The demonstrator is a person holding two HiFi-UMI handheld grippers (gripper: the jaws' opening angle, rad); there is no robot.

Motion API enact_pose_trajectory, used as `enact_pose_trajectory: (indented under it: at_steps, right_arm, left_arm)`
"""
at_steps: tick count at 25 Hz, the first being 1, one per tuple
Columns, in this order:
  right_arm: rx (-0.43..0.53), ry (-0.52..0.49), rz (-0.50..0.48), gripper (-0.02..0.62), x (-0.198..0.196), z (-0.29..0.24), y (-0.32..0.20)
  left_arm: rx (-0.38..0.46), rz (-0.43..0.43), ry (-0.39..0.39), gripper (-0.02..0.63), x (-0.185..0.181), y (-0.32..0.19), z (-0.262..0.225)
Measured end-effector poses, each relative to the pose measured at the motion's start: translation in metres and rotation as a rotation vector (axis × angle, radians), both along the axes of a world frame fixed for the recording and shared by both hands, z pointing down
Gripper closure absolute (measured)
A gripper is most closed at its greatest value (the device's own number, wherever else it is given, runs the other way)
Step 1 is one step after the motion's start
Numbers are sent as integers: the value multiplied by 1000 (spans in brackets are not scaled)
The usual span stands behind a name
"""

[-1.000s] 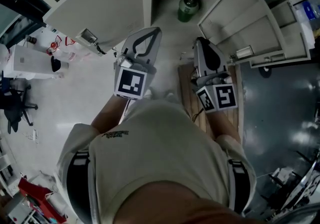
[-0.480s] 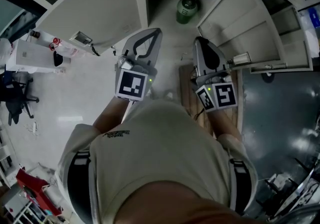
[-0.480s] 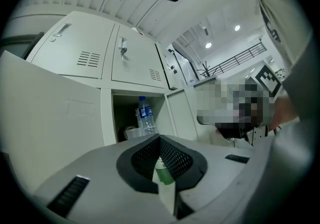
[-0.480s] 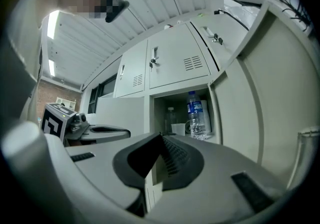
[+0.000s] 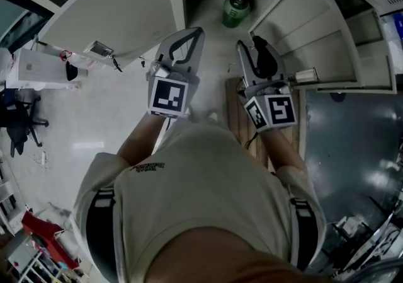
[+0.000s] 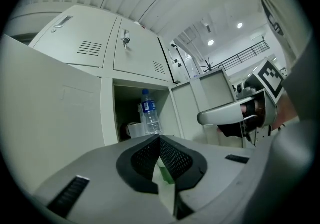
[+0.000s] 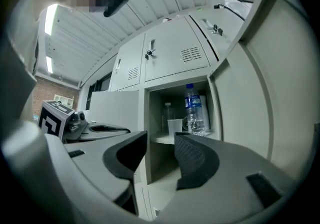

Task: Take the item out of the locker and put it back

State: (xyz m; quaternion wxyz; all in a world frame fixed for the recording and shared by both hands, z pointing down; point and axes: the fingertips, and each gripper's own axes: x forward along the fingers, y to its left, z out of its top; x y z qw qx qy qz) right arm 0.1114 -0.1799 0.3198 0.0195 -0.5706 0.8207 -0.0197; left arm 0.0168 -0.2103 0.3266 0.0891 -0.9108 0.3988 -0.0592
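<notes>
Right gripper [image 7: 160, 143] jaws are opening with nothing between them; left gripper [image 6: 160, 140] jaws are pressed together, empty; the water bottle [image 7: 193, 111] stands on the locker shelf [image 7: 161, 139] just beside a clear cup [image 7: 174, 127]; a careless reach could topple either one.

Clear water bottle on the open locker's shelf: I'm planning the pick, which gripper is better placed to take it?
Probably right: the right gripper, jaws opening and empty, faces the clear plastic blue-labelled bottle; the left gripper has its jaws together.
</notes>
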Motion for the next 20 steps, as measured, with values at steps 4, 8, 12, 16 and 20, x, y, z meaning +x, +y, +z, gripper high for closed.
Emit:
enact_pose_trajectory:
  at_steps: [4, 8, 12, 16, 20]
  right_arm:
    - [-57, -30, 13, 341, 4, 12, -25]
    - [-90, 17, 57, 286, 10, 24, -55]
    - [-112, 66, 96, 245, 12, 38, -86]
    - [-141, 92, 139, 206, 15, 62, -114]
    - [-186, 104, 199, 171, 23, 91, -137]
  left_arm:
    - [1, 10, 10, 594, 8, -16, 3]
    - [17, 29, 32, 594, 17, -33, 6]
    - [22, 23, 47, 594, 21, -54, 11]
    - [3, 15, 48, 594, 29, -74, 25]
    - [-14, 17, 43, 594, 39, -90, 41]
